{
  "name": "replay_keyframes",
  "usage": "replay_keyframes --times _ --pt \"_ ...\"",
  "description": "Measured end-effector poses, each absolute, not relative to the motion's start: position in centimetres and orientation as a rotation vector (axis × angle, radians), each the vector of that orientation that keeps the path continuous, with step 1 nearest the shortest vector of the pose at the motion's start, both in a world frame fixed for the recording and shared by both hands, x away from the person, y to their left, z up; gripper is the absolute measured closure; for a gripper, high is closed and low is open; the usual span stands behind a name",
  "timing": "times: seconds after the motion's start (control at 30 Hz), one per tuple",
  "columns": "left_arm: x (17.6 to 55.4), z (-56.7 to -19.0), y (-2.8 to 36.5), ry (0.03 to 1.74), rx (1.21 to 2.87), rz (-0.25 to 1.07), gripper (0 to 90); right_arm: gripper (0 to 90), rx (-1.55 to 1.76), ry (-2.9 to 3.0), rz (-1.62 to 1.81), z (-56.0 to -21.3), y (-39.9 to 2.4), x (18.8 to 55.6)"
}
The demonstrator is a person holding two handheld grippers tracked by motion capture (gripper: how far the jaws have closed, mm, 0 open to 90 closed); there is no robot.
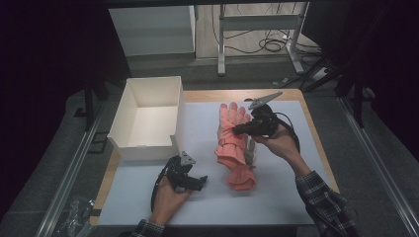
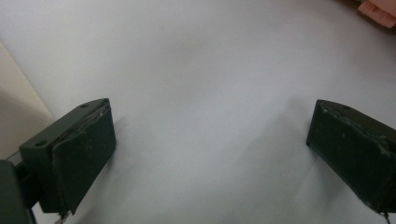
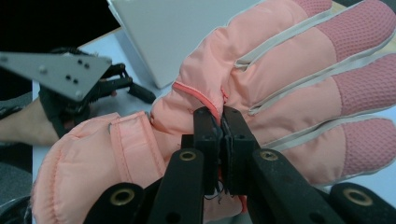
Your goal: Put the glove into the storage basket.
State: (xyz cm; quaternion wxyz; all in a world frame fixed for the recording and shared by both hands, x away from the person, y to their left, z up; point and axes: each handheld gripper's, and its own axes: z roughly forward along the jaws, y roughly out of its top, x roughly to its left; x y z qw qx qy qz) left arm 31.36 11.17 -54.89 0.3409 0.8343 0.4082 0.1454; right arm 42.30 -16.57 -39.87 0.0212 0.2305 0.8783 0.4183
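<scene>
A pink padded glove [image 1: 236, 148] with pale trim hangs partly raised over the middle of the light mat [image 1: 276, 197], its fingers toward the far side and its cuff toward me. My right gripper [image 1: 235, 131] comes in from the right and is shut on it. In the right gripper view the two black jaws [image 3: 222, 121] pinch a fold of the glove [image 3: 280, 79] near the base of the thumb. My left gripper [image 1: 200, 180] rests low on the mat at the front left, open. In the left gripper view its jaws [image 2: 210, 144] stand wide apart over bare mat.
An open white box [image 1: 146, 150] stands at the mat's far left, beside the glove; its wall [image 3: 177, 32] is in the right gripper view too. The mat lies on a wooden table [image 1: 316, 143]. Desk legs and cables sit on the floor beyond the table.
</scene>
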Motion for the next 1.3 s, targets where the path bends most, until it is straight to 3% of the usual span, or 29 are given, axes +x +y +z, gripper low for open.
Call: replay_keyframes --times 0.43,1.0,1.13,1.3 --pt "31.4 -54.9 11.2 1.060 2.175 0.379 1.3 85.4 0.741 2.758 1.204 -42.1 -19.8 39.9" --pt "31.3 -54.9 11.2 1.062 2.173 0.377 1.3 83.2 0.727 2.750 1.093 -46.5 -18.5 39.8" --pt "31.3 -54.9 11.1 1.066 2.165 0.376 1.3 75.3 0.735 2.724 1.117 -46.9 -18.8 39.7" --pt "31.4 -54.9 11.2 1.061 2.170 0.379 1.3 58.8 0.752 2.665 1.199 -46.3 -19.5 39.6"
